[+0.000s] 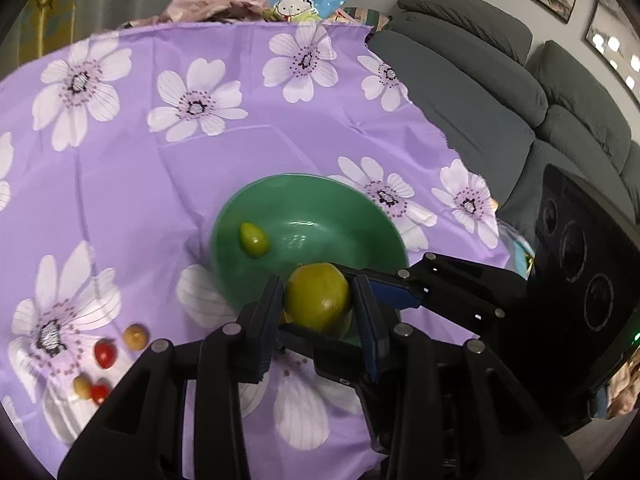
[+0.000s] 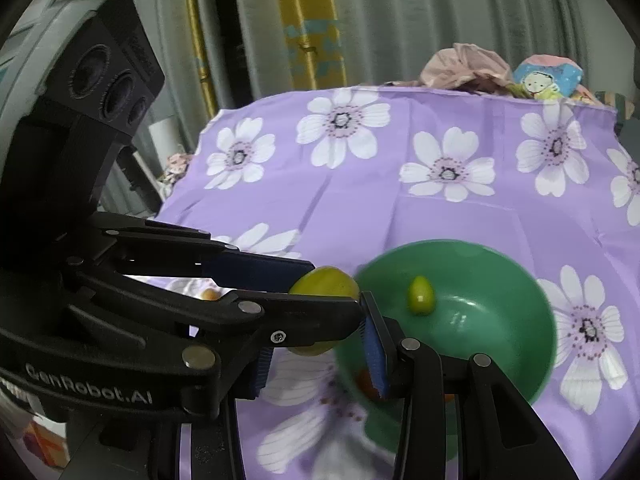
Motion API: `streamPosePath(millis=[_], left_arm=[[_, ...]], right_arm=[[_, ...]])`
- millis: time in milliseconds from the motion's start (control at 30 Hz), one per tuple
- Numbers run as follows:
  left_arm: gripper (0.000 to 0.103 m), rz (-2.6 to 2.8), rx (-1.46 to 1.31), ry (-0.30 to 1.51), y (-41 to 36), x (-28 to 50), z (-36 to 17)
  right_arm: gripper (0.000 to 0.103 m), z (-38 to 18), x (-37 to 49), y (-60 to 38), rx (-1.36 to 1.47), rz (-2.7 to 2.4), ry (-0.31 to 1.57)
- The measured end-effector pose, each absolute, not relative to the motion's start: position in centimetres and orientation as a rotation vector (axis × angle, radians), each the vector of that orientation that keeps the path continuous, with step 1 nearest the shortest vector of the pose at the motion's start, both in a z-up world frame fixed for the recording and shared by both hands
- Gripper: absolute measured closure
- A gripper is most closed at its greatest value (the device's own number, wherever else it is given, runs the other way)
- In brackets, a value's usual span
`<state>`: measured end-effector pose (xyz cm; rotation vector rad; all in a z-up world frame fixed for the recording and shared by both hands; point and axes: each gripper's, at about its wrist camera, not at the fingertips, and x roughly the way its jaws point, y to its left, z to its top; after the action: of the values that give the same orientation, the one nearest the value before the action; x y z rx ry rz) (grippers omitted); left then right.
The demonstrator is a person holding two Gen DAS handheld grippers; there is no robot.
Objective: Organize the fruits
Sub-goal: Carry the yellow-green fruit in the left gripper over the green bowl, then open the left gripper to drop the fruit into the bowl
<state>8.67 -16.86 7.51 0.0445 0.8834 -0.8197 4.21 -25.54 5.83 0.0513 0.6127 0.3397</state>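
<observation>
A large yellow-green fruit (image 1: 316,304) hangs over the near rim of a green bowl (image 1: 320,200). My left gripper (image 1: 318,294) is shut on its two sides. My right gripper (image 2: 316,346) reaches in crosswise, and its fingers (image 1: 400,286) press the same fruit from above and below. In the right wrist view the fruit (image 2: 324,286) shows between the left gripper's (image 2: 330,286) fingers, at the bowl's (image 2: 500,280) left rim. A small green fruit (image 1: 253,239) (image 2: 420,295) lies inside the bowl.
A purple cloth with white flowers (image 1: 160,184) covers the table. Small red (image 1: 105,354) and tan fruits (image 1: 135,336) lie on it to the left of the left gripper. Something reddish (image 2: 365,382) shows behind my right finger. A grey sofa (image 1: 500,100) stands to the right.
</observation>
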Motion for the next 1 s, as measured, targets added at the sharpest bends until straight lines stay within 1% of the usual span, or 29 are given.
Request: streamPosePath(millis=[233, 600, 633, 700, 733, 900, 1000], left_arm=[[0.068, -0.852, 0.024, 0.916, -19.0, 10.3, 6.4], [0.067, -0.869, -0.005, 1.017, -20.8, 11.6, 2.9], [0.07, -0.868, -0.004, 1.021, -20.9, 11.7, 2.7], [0.07, -0.86, -0.008, 1.026, -21.0, 11.8, 2.4], [0.068, -0.851, -0.01, 1.03, -21.1, 11.8, 2.3], [0.067, -0.822, -0.036, 1.015, -20.4, 11.7, 2.8], [0.059, -0.798, -0.063, 0.99, -18.6, 11.5, 3.5]], right_arm=[[0.062, 5.0, 5.3, -27.5, 0.07, 0.3, 0.641], [0.062, 2.0, 6.2, -29.1, 0.095, 0.263, 0.739], [0.062, 1.7, 6.2, -29.0, 0.09, 0.259, 0.743], [0.062, 1.5, 6.4, -29.1, 0.09, 0.25, 0.749], [0.062, 1.4, 6.4, -29.2, 0.093, 0.246, 0.752], [0.062, 1.2, 6.0, -30.2, 0.089, 0.171, 0.765], [0.062, 1.2, 5.0, -31.4, 0.128, 0.166, 0.756]])
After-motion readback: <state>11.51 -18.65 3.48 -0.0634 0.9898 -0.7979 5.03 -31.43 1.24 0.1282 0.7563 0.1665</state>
